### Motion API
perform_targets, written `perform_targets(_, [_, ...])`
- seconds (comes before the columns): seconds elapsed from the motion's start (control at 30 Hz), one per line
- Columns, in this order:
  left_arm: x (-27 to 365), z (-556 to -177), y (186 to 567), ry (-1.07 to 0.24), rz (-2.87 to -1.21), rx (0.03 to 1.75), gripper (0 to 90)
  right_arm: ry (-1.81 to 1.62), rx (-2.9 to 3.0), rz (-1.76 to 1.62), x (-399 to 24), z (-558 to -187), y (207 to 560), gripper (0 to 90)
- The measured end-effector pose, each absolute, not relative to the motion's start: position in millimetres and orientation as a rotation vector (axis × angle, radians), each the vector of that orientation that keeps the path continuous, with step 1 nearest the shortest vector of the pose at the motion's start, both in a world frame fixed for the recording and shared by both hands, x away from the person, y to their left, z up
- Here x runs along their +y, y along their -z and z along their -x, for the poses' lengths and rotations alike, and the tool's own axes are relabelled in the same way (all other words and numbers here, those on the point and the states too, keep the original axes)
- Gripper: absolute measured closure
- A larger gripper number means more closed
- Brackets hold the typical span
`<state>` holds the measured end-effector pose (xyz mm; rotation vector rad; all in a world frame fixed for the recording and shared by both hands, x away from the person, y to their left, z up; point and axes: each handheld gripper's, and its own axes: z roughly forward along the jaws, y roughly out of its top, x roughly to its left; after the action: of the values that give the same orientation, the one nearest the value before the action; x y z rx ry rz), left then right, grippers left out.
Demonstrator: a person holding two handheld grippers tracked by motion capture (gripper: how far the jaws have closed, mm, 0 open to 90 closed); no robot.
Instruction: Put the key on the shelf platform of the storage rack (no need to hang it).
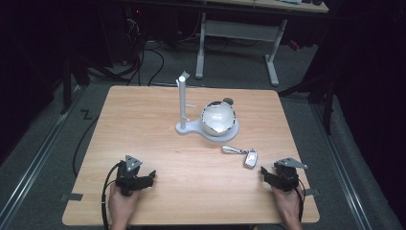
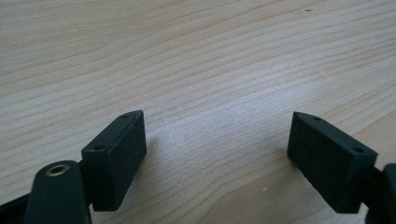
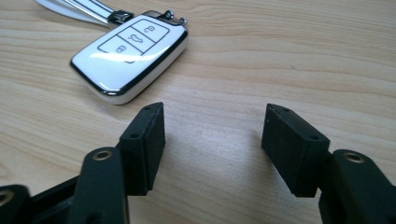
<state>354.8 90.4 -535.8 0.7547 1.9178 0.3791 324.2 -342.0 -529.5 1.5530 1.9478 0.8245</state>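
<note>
The car key lies flat on the table at eleven o'clock of our right gripper, whose jaws gape empty; the left gripper too. Closing crookedly, we could skid the key away.

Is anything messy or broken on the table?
Nothing looks spilled or broken. The car key lies flat on the table with its strap, just ahead of the right tool. The shiny bowl sits tipped on its side on the white stand, which looks a little odd.

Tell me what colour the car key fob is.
White with a silver rim: the car key fob, clearest in the right gripper view.
</note>
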Motion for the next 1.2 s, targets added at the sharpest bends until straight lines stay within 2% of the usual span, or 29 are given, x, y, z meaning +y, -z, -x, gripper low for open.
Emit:
perform_targets(0.37, [90, -355, 536, -0.379, -0.754, 1.918, 19.9, -0.893, 1.987, -1.526, -329, -318, 525, 37.4])
perform_targets(0.53, [90, -355, 536, -0.378, -0.754, 1.919, 19.9, -0.905, 2.017, -1.503, -320, -318, 520, 34.3])
perform_targets(0.57, [90, -355, 536, -0.378, -0.753, 1.919, 19.9, -0.909, 2.017, -1.501, -317, -318, 518, 31.4])
perform_targets(1.2, [89, -354, 536, -0.367, -0.760, 1.920, 18.8, -0.909, 2.040, -1.495, -295, -336, 512, 24.6])
